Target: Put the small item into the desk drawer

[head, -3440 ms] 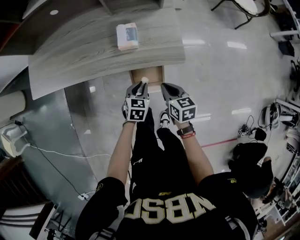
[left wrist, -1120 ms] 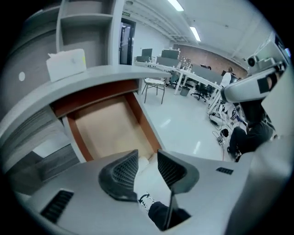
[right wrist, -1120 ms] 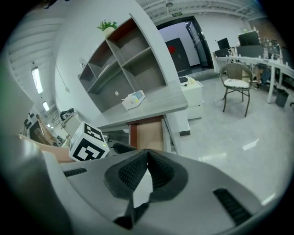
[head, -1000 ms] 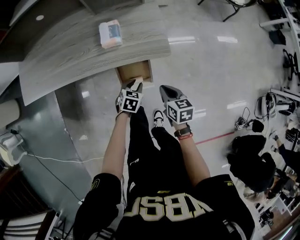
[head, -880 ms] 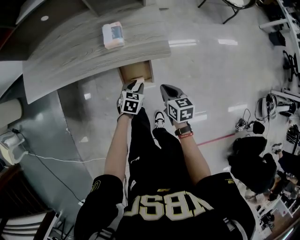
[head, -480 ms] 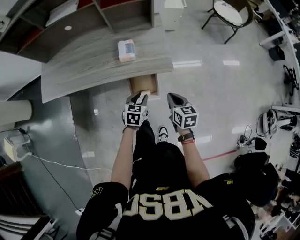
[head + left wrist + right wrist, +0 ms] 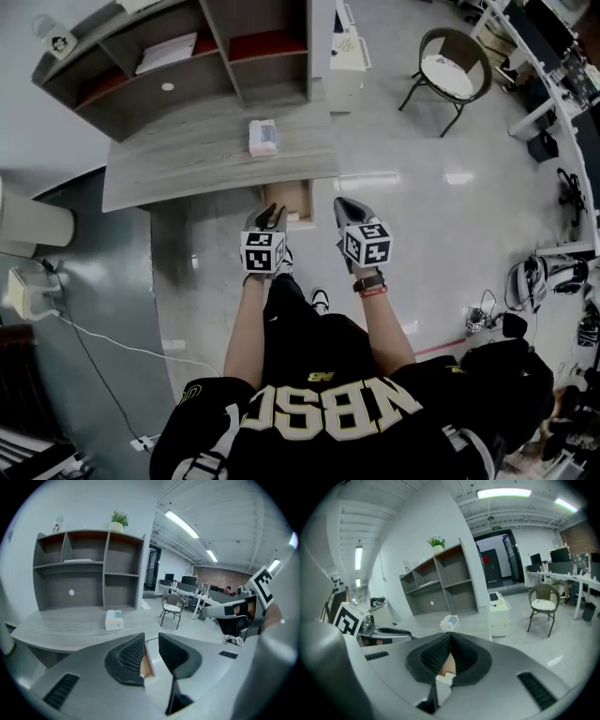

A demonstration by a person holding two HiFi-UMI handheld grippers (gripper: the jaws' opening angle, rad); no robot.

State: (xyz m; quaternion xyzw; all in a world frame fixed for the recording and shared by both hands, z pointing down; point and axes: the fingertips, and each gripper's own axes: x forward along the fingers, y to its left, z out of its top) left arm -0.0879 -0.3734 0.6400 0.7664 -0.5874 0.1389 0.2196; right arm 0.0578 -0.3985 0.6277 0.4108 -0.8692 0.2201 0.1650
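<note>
The desk drawer (image 7: 284, 197) stands pulled out from under the grey wooden desk (image 7: 187, 159), its light wood inside showing. My left gripper (image 7: 267, 212) hovers just in front of it, drawn back a little. Its jaws are apart and closing, with nothing between them; in the left gripper view (image 7: 151, 641) only the drawer (image 7: 146, 663) shows through the gap. My right gripper (image 7: 340, 202) hangs beside the drawer, shut and empty (image 7: 450, 637). The small item cannot be made out; the jaws hide part of the drawer's inside.
A tissue pack (image 7: 263, 137) lies on the desk top. A grey shelf unit (image 7: 187, 56) rises behind the desk, with a white cabinet (image 7: 347, 52) to its right. A chair (image 7: 448, 80) stands on the glossy floor to the right.
Earlier my left gripper held a small pale item over the open drawer. Now its jaws are empty and it has drawn back from the drawer. The head view has lifted and shows more room.
</note>
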